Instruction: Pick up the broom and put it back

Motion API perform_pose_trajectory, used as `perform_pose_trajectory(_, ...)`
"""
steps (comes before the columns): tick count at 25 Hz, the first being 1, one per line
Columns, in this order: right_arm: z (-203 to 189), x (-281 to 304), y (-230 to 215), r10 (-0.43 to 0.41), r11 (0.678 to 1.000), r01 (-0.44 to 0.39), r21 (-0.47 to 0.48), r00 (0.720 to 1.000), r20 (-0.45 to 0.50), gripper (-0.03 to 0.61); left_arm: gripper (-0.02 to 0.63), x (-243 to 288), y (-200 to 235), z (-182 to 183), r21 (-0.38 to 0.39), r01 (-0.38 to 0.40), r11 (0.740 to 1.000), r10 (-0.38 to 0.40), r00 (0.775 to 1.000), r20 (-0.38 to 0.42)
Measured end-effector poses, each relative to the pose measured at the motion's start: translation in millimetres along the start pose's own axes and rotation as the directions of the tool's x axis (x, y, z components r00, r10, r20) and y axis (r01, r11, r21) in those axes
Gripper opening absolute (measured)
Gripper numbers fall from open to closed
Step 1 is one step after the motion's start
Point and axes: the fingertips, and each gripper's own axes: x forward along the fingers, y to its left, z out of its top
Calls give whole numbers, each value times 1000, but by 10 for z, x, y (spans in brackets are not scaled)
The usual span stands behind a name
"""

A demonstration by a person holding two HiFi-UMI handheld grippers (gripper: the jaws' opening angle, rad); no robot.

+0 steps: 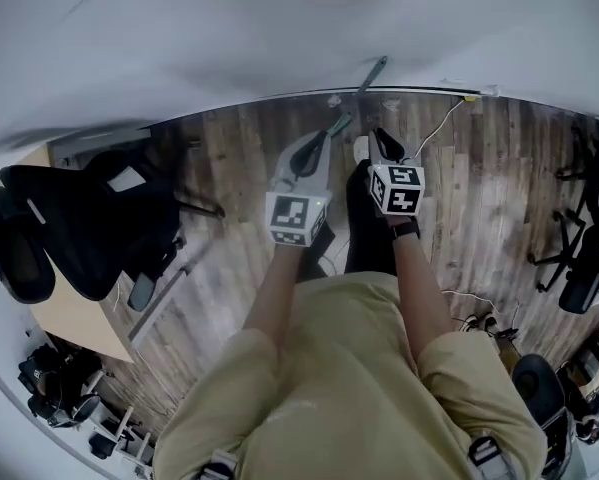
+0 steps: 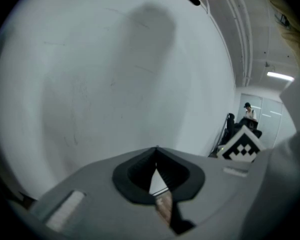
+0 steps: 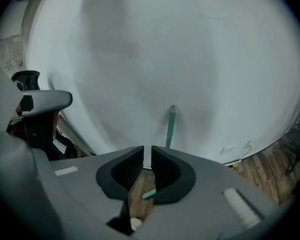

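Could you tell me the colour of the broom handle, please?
The broom handle is teal green; the right gripper view shows it best.

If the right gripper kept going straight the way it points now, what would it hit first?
The right gripper would probably meet the green broom handle leaning on the wall, just right of its line. Depth is unclear; it might reach the wall's foot instead.

You wear a khaki short-sleeved shirt (image 1: 364,368) and a black band (image 1: 406,230) on your right wrist. Your left gripper (image 2: 156,151) and right gripper (image 3: 147,151) are grey, with black jaws and black-and-white marker cubes (image 1: 299,218).
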Motion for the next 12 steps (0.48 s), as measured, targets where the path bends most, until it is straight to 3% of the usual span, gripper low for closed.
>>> perform_pose_trajectory(6, -386, 742, -378, 30, 998, -24, 65, 996, -81, 146, 3, 477, 305, -434, -23, -30, 999, 29, 998, -48)
perform_pose_trajectory(12, -502, 1398, -675, 46, 991, -35, 128, 995, -84, 298, 3, 640, 480, -657, -26, -29, 999, 27, 996, -80)
